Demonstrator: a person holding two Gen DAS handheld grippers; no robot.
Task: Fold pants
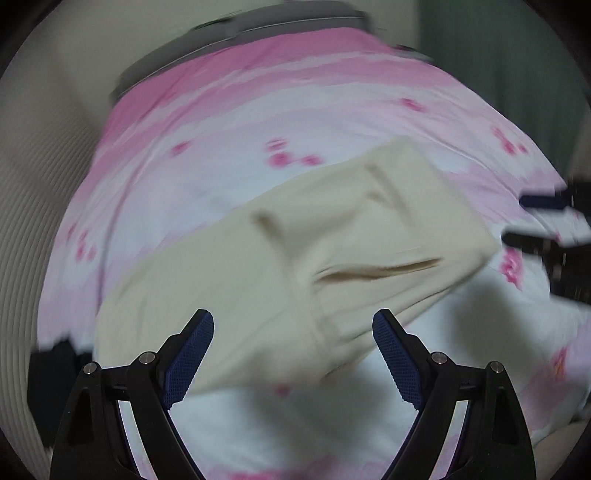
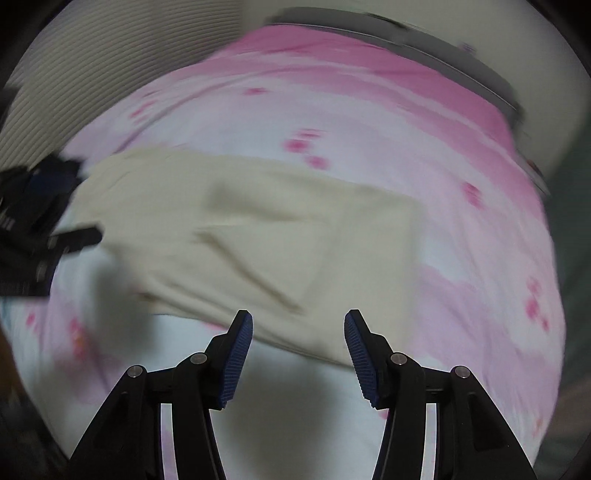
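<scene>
Cream pants (image 1: 295, 251) lie folded in a broad band across a pink and white flowered bedsheet (image 1: 258, 110); they also show in the right wrist view (image 2: 258, 229). My left gripper (image 1: 293, 325) is open and empty, hovering just above the near edge of the pants. My right gripper (image 2: 298, 325) is open and empty above the pants' near edge. The right gripper shows at the right edge of the left wrist view (image 1: 543, 221); the left gripper shows at the left edge of the right wrist view (image 2: 55, 229). Both views are motion-blurred.
The bedsheet (image 2: 369, 110) covers a bed with a grey edge (image 1: 236, 29) at the far side. A ribbed pale surface (image 1: 29, 206) lies to the left, a dark green curtain (image 1: 517, 74) to the right. A dark object (image 1: 55, 369) sits at the lower left.
</scene>
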